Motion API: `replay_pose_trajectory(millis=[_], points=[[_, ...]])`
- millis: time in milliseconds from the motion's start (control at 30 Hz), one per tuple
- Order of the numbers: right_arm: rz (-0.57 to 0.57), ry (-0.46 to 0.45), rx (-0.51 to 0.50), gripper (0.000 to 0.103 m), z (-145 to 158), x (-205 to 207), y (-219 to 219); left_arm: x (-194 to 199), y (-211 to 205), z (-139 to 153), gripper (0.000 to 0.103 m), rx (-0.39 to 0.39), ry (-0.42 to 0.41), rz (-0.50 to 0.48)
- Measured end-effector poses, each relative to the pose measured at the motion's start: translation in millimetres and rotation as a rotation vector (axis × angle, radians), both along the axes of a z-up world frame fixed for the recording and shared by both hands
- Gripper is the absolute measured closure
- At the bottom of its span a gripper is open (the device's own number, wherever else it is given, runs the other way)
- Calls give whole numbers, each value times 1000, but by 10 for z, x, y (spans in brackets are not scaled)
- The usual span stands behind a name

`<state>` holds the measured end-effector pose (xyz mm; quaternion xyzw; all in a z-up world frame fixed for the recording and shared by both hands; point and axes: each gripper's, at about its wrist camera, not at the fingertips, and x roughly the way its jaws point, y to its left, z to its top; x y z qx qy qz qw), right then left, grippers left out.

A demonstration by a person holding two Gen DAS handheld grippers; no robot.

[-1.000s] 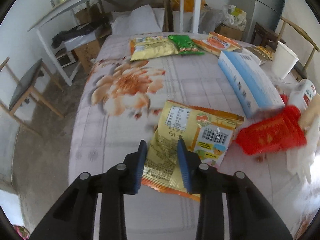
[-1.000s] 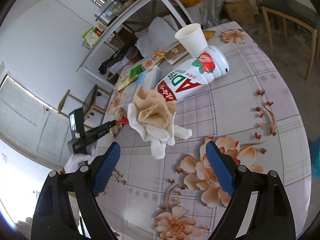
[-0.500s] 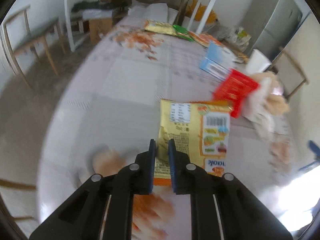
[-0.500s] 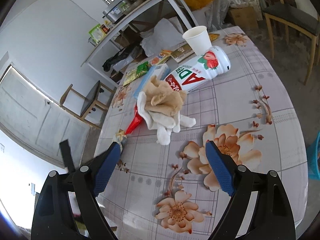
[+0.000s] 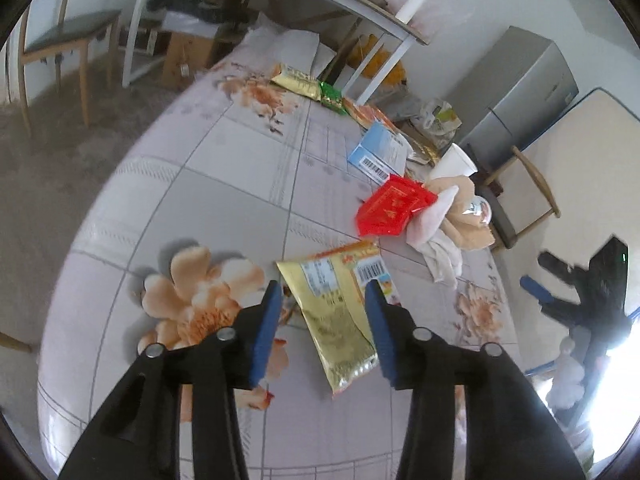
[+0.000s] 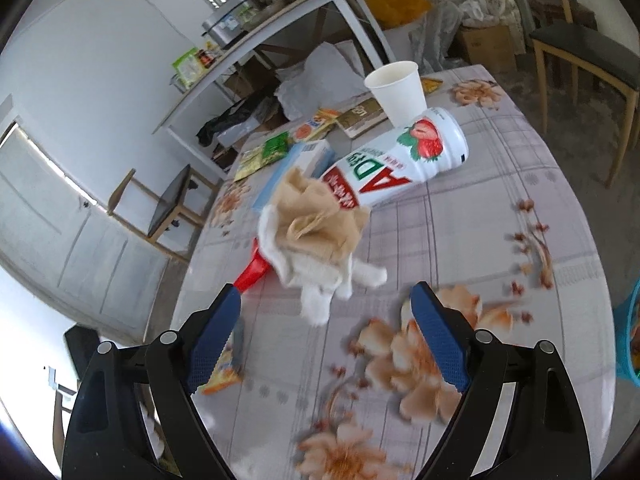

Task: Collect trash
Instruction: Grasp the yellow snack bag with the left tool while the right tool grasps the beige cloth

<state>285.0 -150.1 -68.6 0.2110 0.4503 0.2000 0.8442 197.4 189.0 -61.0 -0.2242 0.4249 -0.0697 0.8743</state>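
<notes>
A gold snack packet (image 5: 340, 312) with a barcode sits between the jaws of my left gripper (image 5: 323, 286), which are opening. Neither pad presses on it. Its orange corner (image 6: 218, 376) shows beside the left finger in the right wrist view. My right gripper (image 6: 326, 290) hangs open over the flowered tablecloth (image 6: 460, 240) with nothing in it, and it also shows at the right of the left wrist view (image 5: 560, 292). Just ahead of it lie a crumpled brown-and-white tissue wad (image 6: 316, 236) and a red packet (image 5: 390, 210).
A white strawberry drink bottle (image 6: 400, 164) lies on its side by a paper cup (image 6: 398, 92). A blue box (image 5: 378, 152) and several snack packets (image 5: 304, 86) are further down the table. A blue basket (image 6: 630, 340) is at the right edge; chairs and a shelf surround the table.
My left gripper shut on the gold packet, carried it along the table toward the near end, and its jaws have now parted from it. The right gripper stays open, almost in place.
</notes>
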Motion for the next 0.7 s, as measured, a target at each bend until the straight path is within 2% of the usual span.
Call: replay_pose_trajectory(millis=[200,433,533,600,633,667,700], points=[[-6,23,-23,20,-190,378,136,60,-211,-79,59,74,6,-41],[52,-81,-208,24,-112,478,479,45,-392,-187,59,158,11,-82],[74,-67,-296,43,-220,559,591,50,-424,-226,59,164,16,-93],[88,-35,-329,82,-302,607,638,53,-431,-242,59,167,18,-92],[87,-33,-329,94,-309,602,638,54,-434,-243,59,169,17,-91],[81,-38,-328,102,-291,579,632,52,-432,-245,59,172,16,-90],[72,-56,-322,102,-249,540,616,47,-428,-246,59,178,16,-86]])
